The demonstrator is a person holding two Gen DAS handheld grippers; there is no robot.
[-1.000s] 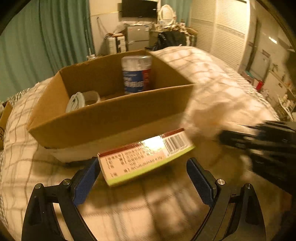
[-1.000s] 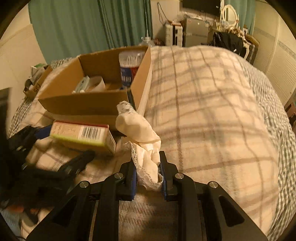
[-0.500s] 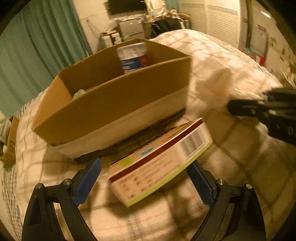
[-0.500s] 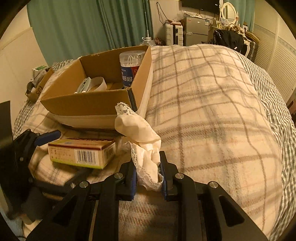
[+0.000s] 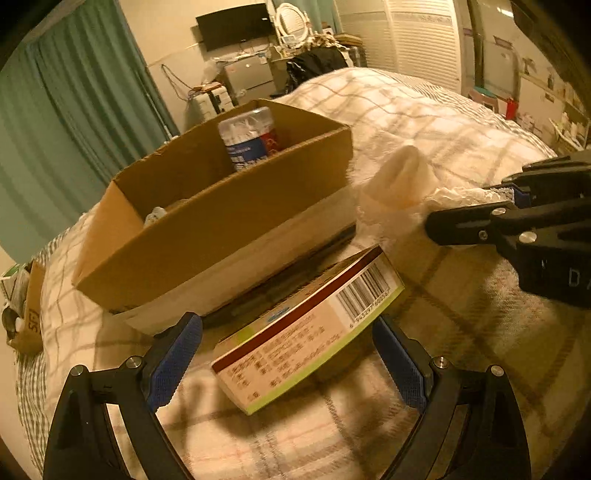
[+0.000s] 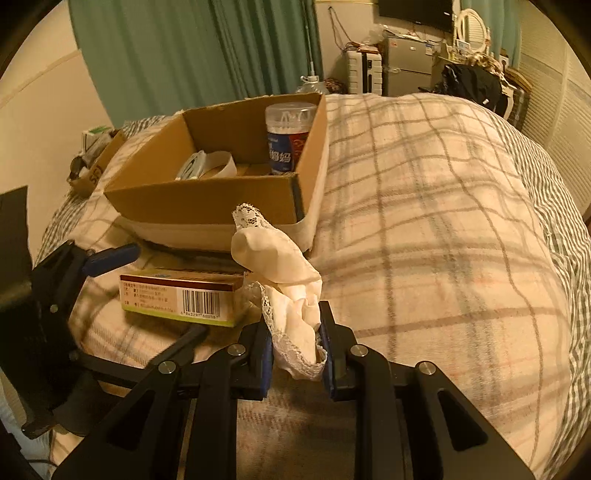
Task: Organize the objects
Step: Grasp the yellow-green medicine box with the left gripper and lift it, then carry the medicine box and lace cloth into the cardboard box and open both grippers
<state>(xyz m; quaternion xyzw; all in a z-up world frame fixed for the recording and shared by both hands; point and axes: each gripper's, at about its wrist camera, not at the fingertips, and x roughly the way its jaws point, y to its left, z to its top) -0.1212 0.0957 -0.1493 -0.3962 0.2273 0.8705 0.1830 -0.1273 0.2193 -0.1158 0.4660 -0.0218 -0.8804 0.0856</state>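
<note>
Lying on the plaid blanket (image 6: 424,206) just in front of the cardboard box (image 5: 207,229), a flat carton with a barcode (image 5: 310,332) sits between the spread blue pads of the left gripper (image 5: 288,363) — jaws wide, neither pad touching it, the carton angled across the gap with its barcode end toward the right pad. From the right wrist view the same carton (image 6: 181,295) lies flat, its long printed side facing the camera, with the left gripper (image 6: 110,258) reaching in from the left edge.

Over on the right, the right gripper (image 6: 295,354) is clamped tight on a cream cloth with a lace trim (image 6: 284,280) — the bunched fabric stands up out of the jaws and leans toward the near right corner of the box. In the left wrist view that cloth (image 5: 402,181) rises just beside the box's right end, and the right gripper (image 5: 506,206) comes in from the right edge.

Inside the box stands an upright clear-lidded jar with a blue label (image 6: 288,140) against the right wall, and a white roll of tape (image 6: 210,168) lies toward the left. Beyond the bed are green curtains (image 6: 192,48), a dark screen on the wall (image 5: 234,26) and cluttered furniture. A second small cardboard box (image 6: 94,162) sits at the bed's left edge.
</note>
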